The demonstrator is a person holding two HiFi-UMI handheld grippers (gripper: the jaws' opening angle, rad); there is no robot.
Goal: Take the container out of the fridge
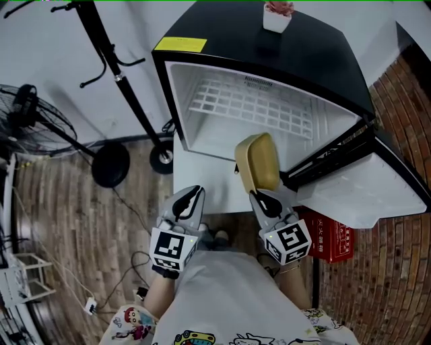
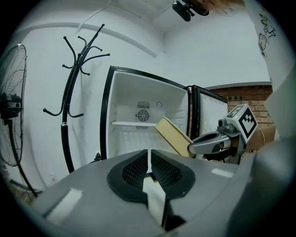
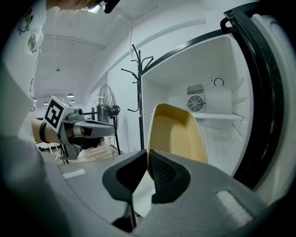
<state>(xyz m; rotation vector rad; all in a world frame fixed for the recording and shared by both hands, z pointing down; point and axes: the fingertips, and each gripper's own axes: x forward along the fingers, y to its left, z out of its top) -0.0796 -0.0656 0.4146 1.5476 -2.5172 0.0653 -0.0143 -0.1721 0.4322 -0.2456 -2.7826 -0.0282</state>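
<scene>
The tan yellow container hangs tilted in front of the open black fridge, outside its white compartment. My right gripper is shut on the container's near rim; in the right gripper view the rim sits between the pads and the container rises beyond my right gripper. My left gripper is to the left of the container, apart from it, shut with nothing between its pads. In the left gripper view, the container and the right gripper show beyond my left gripper.
The fridge door swings open to the right. A wire shelf lies inside. A small pot stands on the fridge top. A black coat stand and a fan are to the left, a red box on the floor right.
</scene>
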